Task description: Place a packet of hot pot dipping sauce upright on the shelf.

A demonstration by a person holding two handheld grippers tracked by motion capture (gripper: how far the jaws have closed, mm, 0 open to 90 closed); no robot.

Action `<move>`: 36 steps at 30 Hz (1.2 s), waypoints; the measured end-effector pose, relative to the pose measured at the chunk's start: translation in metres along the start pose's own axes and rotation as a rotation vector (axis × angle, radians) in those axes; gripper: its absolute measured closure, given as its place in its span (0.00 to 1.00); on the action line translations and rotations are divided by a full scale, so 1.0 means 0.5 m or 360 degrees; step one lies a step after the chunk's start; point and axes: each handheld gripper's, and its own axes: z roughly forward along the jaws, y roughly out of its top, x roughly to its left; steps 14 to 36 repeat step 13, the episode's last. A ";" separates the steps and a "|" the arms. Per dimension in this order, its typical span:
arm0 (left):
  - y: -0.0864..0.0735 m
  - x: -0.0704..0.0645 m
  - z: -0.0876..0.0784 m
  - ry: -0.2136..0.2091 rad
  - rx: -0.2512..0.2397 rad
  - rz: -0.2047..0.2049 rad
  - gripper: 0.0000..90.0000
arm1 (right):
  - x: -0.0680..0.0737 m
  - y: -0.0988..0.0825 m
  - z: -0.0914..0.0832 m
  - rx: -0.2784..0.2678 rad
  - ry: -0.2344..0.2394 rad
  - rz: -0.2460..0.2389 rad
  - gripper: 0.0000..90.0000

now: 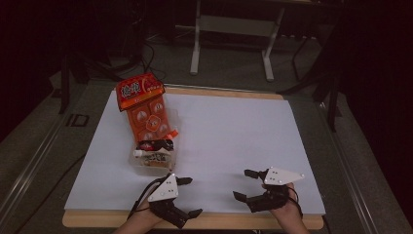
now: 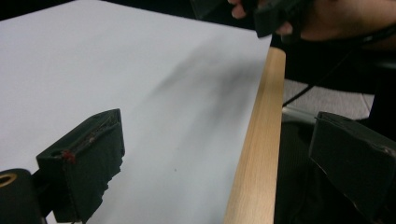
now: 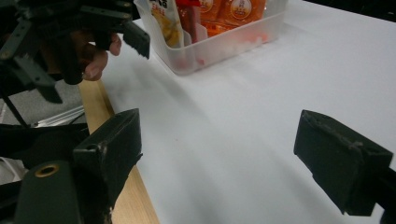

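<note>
White paper (image 1: 229,141) covers a wooden table (image 1: 204,222); left gripper (image 1: 187,196) and right gripper (image 1: 244,184) spread, empty.

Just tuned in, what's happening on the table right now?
A person holds a claw in each hand near the table's front edge. The left claw and right claw are both open and empty, resting over the white sheet. A clear bin of orange snack packets sits just beyond the left claw, not touched by either.
</note>
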 end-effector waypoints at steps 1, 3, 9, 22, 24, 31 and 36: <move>-0.001 -0.002 0.001 0.0001 0.0011 0.0014 0.04 | -0.001 -0.001 0.000 0.0004 -0.0007 0.0004 0.17; -0.002 -0.004 0.003 0.0006 0.0025 0.0033 0.04 | -0.005 -0.004 0.001 0.0010 -0.0010 0.0009 0.17; -0.003 -0.004 0.003 -0.0001 0.0015 0.0023 0.04 | -0.013 -0.009 0.005 0.0021 -0.0028 0.0024 0.17; -0.003 -0.005 0.004 -0.0005 0.0014 0.0024 0.04 | -0.012 -0.009 0.005 0.0021 -0.0032 0.0015 0.17; -0.003 -0.005 0.004 -0.0005 0.0014 0.0024 0.04 | -0.012 -0.009 0.005 0.0021 -0.0032 0.0015 0.17; -0.003 -0.005 0.004 -0.0005 0.0014 0.0024 0.04 | -0.012 -0.009 0.005 0.0021 -0.0032 0.0015 0.17; -0.003 -0.005 0.004 -0.0005 0.0014 0.0024 0.04 | -0.012 -0.009 0.005 0.0021 -0.0032 0.0015 0.17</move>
